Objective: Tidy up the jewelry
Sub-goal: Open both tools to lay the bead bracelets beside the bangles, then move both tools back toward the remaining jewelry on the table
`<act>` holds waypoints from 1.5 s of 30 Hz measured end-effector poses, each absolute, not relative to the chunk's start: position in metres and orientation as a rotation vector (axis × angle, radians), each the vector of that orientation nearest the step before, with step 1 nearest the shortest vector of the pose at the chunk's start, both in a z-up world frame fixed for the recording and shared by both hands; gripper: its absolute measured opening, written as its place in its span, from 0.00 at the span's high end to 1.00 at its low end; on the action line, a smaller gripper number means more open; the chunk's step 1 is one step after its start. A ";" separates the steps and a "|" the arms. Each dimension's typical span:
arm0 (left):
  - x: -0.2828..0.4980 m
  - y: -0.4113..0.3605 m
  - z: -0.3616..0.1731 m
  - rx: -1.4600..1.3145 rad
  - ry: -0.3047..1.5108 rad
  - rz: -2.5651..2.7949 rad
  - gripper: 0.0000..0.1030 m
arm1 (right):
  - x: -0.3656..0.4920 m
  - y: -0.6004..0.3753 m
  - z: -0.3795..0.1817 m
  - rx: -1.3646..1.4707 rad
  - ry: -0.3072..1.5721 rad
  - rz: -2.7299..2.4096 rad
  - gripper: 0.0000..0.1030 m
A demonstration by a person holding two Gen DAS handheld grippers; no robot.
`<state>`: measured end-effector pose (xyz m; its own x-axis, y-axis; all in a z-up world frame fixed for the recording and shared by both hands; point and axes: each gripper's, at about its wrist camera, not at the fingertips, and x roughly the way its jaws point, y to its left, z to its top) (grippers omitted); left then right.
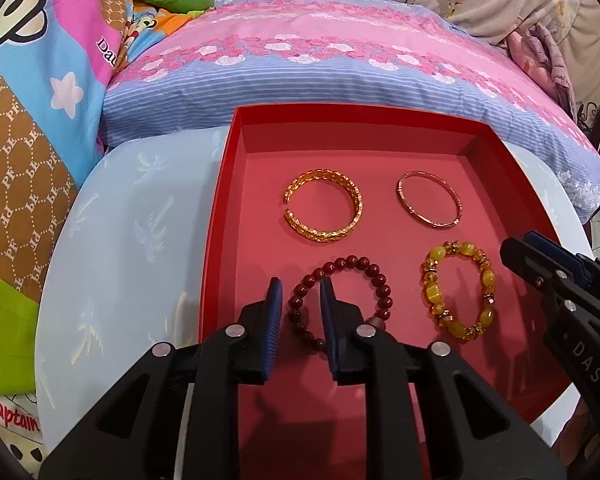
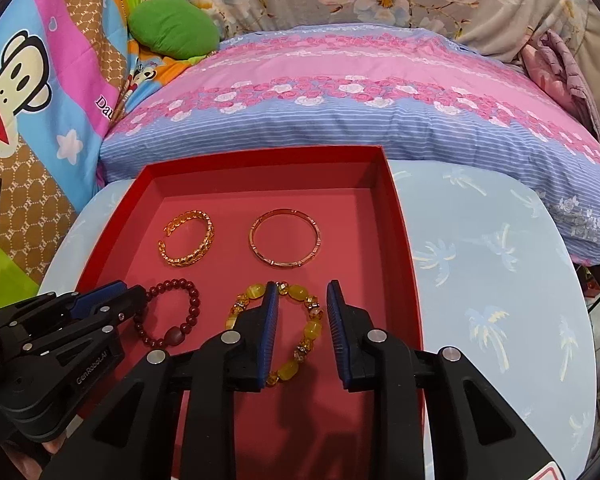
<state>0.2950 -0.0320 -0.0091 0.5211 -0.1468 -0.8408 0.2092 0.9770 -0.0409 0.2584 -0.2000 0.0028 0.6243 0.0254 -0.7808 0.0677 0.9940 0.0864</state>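
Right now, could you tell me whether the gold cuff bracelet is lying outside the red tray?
No, the gold cuff bracelet lies inside the red tray, beside the thin bangle.

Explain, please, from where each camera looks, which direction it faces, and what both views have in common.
Left wrist: sits on the left tongs, facing forward and down at the dark red bead bracelet in the red tray; the right tongs show at the right edge.
Right wrist: sits on the right tongs, over the yellow bead bracelet; the left tongs show at the left.
Shared: tray, four bracelets, including the gold cuff and thin bangle, and the pink pillow.
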 end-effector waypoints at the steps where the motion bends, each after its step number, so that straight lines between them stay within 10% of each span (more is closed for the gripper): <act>1: 0.294 -0.032 -0.008 0.067 0.997 -0.214 0.80 | 0.257 -0.201 0.004 0.117 0.894 -0.023 0.75; 45: 0.104 0.017 0.001 0.017 1.008 -0.218 0.80 | 0.040 -0.189 0.012 0.112 0.938 0.021 0.75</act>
